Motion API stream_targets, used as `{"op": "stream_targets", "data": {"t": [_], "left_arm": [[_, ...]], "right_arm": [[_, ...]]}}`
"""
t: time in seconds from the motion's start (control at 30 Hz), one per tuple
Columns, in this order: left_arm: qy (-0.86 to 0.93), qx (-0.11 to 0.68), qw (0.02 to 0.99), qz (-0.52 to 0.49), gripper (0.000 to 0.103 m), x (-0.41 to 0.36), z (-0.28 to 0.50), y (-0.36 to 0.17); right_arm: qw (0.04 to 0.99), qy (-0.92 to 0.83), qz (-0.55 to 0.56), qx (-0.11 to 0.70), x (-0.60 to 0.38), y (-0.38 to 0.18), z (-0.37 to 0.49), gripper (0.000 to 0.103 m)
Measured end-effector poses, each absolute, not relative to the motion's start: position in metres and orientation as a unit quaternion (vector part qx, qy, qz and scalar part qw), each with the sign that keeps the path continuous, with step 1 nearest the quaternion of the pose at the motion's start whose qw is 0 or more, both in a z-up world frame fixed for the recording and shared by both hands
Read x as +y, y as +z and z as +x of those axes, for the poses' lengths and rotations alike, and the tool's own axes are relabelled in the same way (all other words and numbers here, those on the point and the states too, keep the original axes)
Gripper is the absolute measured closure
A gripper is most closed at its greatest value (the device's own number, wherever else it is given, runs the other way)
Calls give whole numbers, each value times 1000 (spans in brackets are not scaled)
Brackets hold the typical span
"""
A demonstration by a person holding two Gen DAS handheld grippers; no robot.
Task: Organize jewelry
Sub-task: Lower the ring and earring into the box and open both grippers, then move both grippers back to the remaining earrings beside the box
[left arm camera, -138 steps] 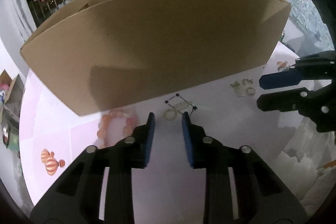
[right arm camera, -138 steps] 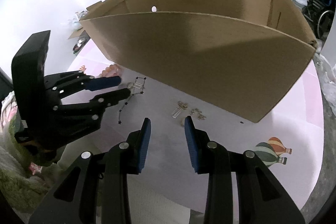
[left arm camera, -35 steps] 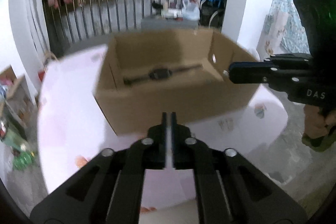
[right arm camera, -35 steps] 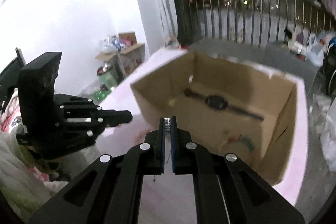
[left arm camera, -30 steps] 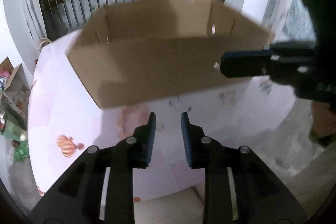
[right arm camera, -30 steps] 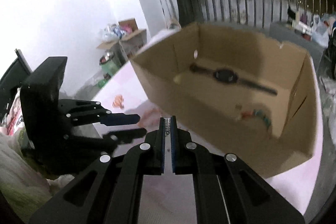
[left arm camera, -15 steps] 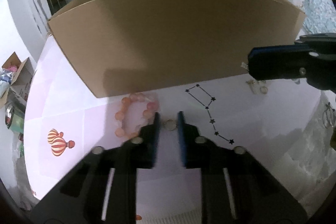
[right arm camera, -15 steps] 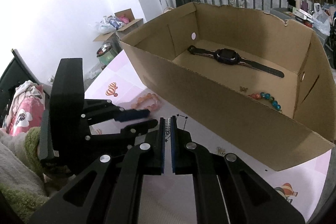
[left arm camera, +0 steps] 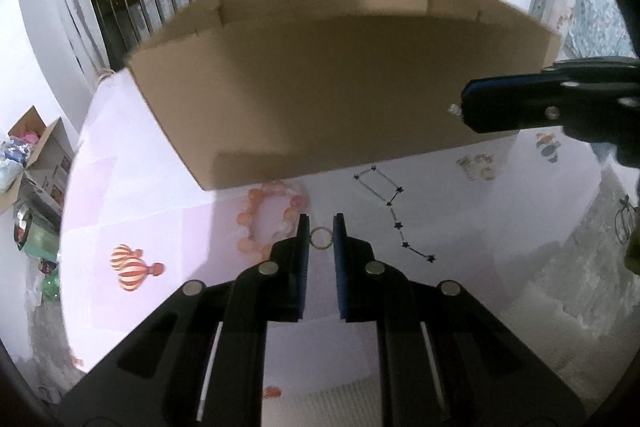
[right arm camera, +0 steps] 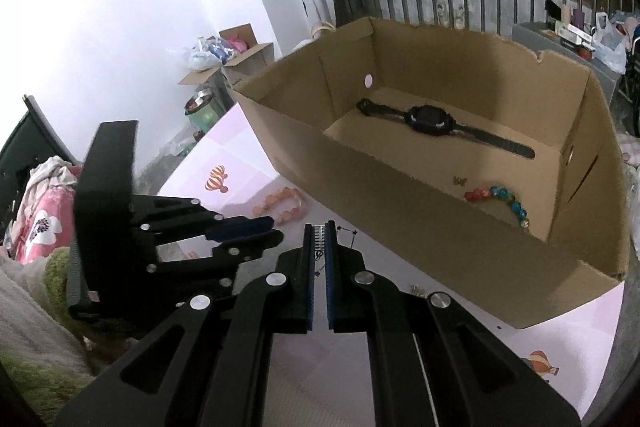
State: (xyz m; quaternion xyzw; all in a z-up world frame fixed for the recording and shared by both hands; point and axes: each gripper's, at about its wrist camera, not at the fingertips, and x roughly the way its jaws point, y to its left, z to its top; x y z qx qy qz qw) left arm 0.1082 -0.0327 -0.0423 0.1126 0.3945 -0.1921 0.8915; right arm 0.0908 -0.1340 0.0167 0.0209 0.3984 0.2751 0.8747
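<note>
Cardboard box (right arm camera: 400, 211) already holding watch (right arm camera: 432, 119), colourful bracelet (right arm camera: 500, 199) — left gripper (left arm camera: 321, 231) pinching ring (left arm camera: 321, 238) on table (left arm camera: 160, 227), right gripper (right arm camera: 319, 231) clamping small comb-like clip (right arm camera: 319, 233); pink bracelet (left arm camera: 272, 215) at ring's 10 o'clock, star chain (left arm camera: 394, 215), earrings (left arm camera: 476, 165) waiting

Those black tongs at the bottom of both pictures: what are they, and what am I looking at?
They are hand-held grippers, one in each of a person's hands, each with a camera looking along its two fingers. There is no robot arm.

The left gripper pinches a small metal ring just above the table. A pink bead bracelet and a black star chain lie nearby.

The right gripper is shut on a small silvery piece. Its view looks into the cardboard box, which holds a black watch and a colourful bead bracelet.
</note>
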Motion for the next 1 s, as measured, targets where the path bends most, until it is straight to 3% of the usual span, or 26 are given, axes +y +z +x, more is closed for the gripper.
{"op": "stream_targets", "data": {"t": [0.37,0.73,1.0], "left_arm": [[-228,258,937,60,92,-18,122,68],[-205,300,928,82,92,-56,209,36],[-188,285,937,75,58,-48,205,34]], "right_arm": [[912,246,23,326,-150,68,110,98],[904,179,47,387,-156,42,180,97],[917,161,56,361,-175,53,166,81]]}}
